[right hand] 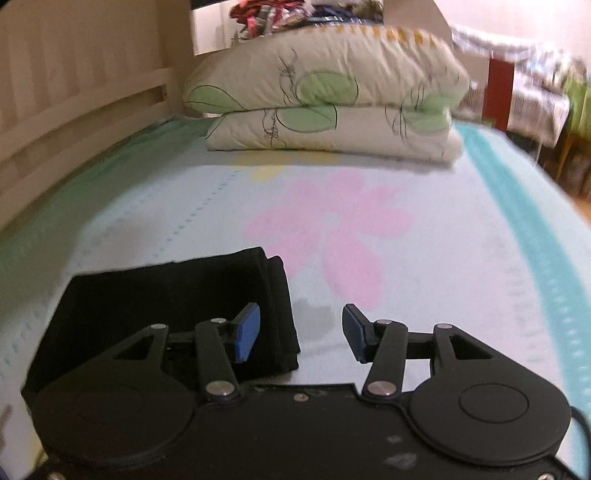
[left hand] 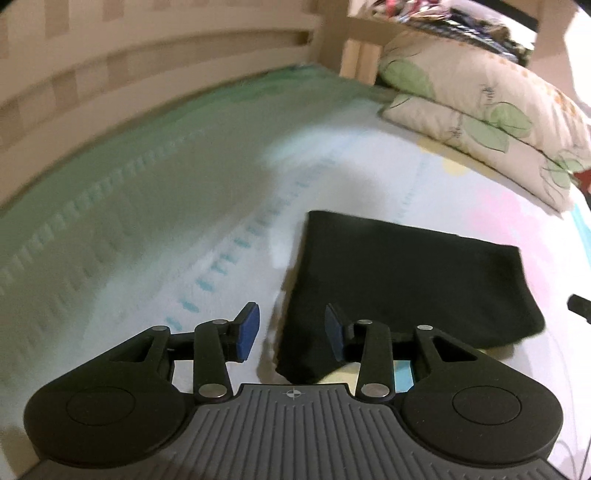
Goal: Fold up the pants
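The black pants [left hand: 402,280] lie folded into a compact rectangle on the bed sheet [left hand: 184,229]. They also show in the right wrist view [right hand: 166,295], with stacked fold layers at their right edge. My left gripper [left hand: 291,332] is open and empty, hovering over the bundle's near left corner. My right gripper [right hand: 301,332] is open and empty, above the bundle's right edge, its left pad [right hand: 246,334] over the cloth and its right pad [right hand: 352,336] over bare sheet. A small black part of the right gripper [left hand: 580,308] shows at the left view's right edge.
A folded leaf-print quilt [right hand: 325,99] lies at the far end of the bed. A wooden slatted rail [left hand: 110,66] runs along the left side. Cluttered items [right hand: 295,14] sit behind the quilt, and the bed's right edge [right hand: 546,221] drops to the floor.
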`<control>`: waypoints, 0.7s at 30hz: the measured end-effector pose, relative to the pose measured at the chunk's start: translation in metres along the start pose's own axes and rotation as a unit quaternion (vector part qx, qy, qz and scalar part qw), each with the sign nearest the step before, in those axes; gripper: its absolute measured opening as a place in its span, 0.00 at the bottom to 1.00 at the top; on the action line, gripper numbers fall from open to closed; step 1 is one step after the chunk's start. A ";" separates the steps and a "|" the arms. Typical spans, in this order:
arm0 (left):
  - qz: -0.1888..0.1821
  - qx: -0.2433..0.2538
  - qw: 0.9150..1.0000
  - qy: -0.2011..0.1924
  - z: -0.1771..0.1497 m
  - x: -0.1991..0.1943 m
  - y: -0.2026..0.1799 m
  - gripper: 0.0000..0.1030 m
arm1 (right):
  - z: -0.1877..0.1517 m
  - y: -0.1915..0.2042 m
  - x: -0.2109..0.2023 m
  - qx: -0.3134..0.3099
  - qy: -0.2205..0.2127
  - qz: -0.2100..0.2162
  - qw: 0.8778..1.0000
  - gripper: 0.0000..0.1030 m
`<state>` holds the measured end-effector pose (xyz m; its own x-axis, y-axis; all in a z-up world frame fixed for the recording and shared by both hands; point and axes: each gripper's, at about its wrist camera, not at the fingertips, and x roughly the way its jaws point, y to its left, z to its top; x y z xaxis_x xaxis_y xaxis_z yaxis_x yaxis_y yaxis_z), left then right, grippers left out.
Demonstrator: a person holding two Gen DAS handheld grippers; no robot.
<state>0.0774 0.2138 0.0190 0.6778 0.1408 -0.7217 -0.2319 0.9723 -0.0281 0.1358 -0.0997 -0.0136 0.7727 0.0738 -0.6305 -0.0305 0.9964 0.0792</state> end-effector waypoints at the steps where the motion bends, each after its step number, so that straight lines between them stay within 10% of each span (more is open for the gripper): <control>1: 0.002 0.006 1.000 -0.005 -0.003 -0.005 -0.006 0.38 | -0.004 0.006 -0.010 -0.011 -0.002 -0.003 1.000 0.51; 21: 0.007 0.055 0.997 -0.045 -0.046 -0.052 -0.064 0.53 | -0.049 0.045 -0.083 -0.023 -0.034 0.084 0.996 0.52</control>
<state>0.0250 0.1359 0.0268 0.7361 0.1657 -0.6563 -0.1674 0.9840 0.0606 0.0392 -0.0589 0.0044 0.7951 0.2372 -0.5582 -0.1900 0.9714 0.1421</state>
